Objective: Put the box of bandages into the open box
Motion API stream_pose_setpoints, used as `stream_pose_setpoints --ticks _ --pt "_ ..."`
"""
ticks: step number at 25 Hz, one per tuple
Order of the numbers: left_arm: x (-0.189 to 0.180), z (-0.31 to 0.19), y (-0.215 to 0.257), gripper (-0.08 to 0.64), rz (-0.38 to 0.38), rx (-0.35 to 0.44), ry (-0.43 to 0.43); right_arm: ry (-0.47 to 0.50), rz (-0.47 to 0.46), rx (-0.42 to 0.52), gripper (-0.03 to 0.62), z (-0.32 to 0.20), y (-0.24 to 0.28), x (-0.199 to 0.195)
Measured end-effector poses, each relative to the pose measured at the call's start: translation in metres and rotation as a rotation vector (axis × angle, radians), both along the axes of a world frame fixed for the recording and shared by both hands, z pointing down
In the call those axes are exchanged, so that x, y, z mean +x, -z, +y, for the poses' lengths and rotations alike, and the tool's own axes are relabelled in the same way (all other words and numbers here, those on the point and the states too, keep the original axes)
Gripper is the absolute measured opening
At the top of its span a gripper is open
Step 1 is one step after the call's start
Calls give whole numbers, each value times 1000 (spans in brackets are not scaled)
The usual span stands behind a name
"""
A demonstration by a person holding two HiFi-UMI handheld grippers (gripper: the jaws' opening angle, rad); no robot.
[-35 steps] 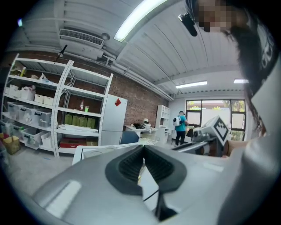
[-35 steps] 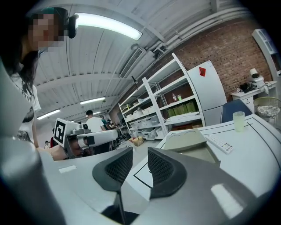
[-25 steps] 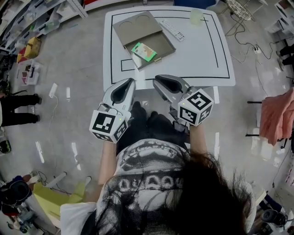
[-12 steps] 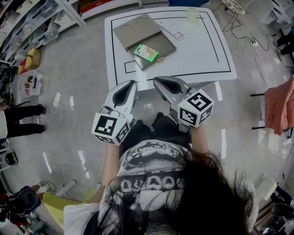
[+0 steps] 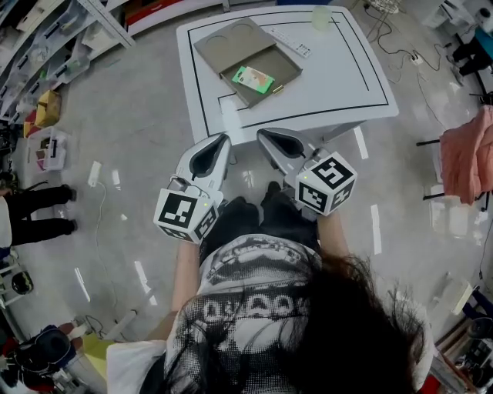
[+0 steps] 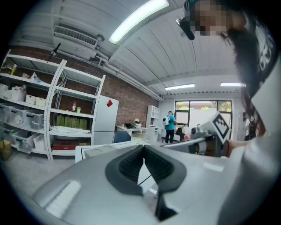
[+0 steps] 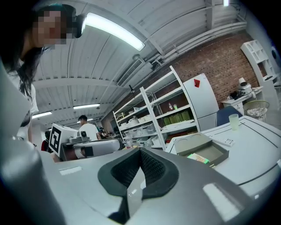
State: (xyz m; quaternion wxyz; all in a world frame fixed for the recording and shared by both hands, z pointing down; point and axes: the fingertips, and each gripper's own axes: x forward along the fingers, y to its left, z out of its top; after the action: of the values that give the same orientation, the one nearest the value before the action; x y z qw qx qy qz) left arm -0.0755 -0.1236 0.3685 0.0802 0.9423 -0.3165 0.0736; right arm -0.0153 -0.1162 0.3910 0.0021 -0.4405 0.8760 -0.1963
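Observation:
The green box of bandages lies inside the open grey box on the white table. The right gripper view shows the same bandage box in that open box, some way ahead. Both grippers hang in front of my body, short of the table's near edge and above the floor. My left gripper has its tips together with nothing between them, as its own view also shows. My right gripper is likewise shut and empty.
A remote control and a pale cup sit at the table's far side. Shelving runs along the left. A person stands at the left, a pink cloth hangs at the right, and cables trail on the floor.
The table with the open box has slid up and farther off in the head view and turned slightly. Both grippers stay side by side in front of my body.

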Motion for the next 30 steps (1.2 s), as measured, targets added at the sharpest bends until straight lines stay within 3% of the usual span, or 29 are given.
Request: stream_pose_setpoints --ticks 17,30 --pt "-19 12 2 0 24 -5 -105 -95 31 -28 2 17 -3 -25" --pt "-32 14 3 0 24 1 -128 -124 20 -27 2 22 -1 -36"
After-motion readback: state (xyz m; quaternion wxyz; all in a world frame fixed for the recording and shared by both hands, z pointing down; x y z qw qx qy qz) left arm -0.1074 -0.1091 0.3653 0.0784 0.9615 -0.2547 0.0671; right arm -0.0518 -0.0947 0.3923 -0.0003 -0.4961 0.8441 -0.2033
